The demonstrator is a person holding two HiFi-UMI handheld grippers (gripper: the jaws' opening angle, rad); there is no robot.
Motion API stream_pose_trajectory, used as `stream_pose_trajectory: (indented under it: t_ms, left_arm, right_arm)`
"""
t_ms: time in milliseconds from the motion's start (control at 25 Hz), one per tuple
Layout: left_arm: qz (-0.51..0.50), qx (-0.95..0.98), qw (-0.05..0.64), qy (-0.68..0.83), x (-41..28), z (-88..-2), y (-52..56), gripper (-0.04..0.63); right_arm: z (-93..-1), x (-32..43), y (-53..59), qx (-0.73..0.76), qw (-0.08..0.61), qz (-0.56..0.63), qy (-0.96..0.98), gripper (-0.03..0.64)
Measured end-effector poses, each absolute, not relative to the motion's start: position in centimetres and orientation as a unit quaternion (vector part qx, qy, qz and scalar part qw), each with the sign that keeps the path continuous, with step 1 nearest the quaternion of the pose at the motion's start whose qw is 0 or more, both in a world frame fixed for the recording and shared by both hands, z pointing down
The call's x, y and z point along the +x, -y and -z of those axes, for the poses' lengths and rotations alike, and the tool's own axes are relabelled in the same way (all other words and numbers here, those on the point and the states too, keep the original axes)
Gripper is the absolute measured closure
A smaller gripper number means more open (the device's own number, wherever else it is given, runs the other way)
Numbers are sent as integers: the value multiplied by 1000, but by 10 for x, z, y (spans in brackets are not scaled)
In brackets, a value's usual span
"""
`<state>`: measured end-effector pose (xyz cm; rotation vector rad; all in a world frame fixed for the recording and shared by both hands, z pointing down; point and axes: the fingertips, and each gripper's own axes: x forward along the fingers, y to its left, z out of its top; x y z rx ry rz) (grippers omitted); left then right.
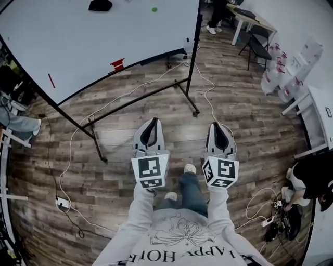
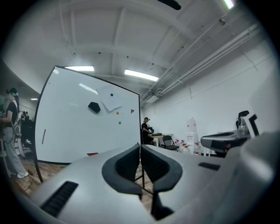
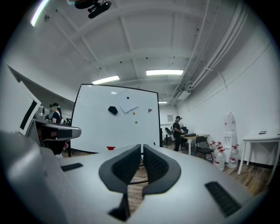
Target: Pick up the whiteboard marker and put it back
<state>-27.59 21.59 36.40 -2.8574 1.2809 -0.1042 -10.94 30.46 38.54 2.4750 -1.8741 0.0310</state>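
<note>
- Left tongs point(image 1: 151, 123) point(image 2: 140, 148): clenched, pads nearly together, nothing between them; pointed at the whiteboard point(image 1: 93, 36) point(image 2: 78, 122), well short of it.
- Right tongs point(image 1: 219, 127) point(image 3: 142, 147): also clenched and empty, just beside the left pair, equally far from the whiteboard.
- Wooden floor point(image 1: 250, 119): a white cable point(image 1: 206, 98) trails past the whiteboard's stand.
- Whiteboard marker: either the short red piece point(image 1: 117, 64) point(image 2: 92, 154) point(image 3: 110, 148) on the whiteboard's bottom edge, or the thin red stick point(image 1: 51, 80) point(image 2: 43, 136) near its left edge; too small to tell.
- Higher on the whiteboard: black pad point(image 1: 100, 5) point(image 3: 113, 110), green dot point(image 1: 154, 9).
</note>
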Motion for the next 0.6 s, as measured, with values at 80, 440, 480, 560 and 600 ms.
stream_pose_trajectory:
  t_ms: [80, 440, 480, 560, 600]
  left_arm:
    - [34, -910, 3, -413, -263, -368, -201, 588]
    - [34, -899, 7, -437, -182, -369, -114, 588]
    - [34, -897, 7, -441, -171, -368, -104, 588]
    - [34, -894, 8, -447, -148, -365, -85, 588]
    - [33, -892, 9, -450, -136, -362, -76, 588]
  right_arm:
    - [-389, -94, -289, 796, 15, -13, 605, 612]
    - [-387, -6, -191, 783, 7, -8, 622, 612]
    - [-386, 5, -179, 780, 8, -7, 626, 612]
    - [-381, 29, -157, 774, 9, -4, 633, 612]
    - [-378, 41, -146, 771, 9, -2, 637, 612]
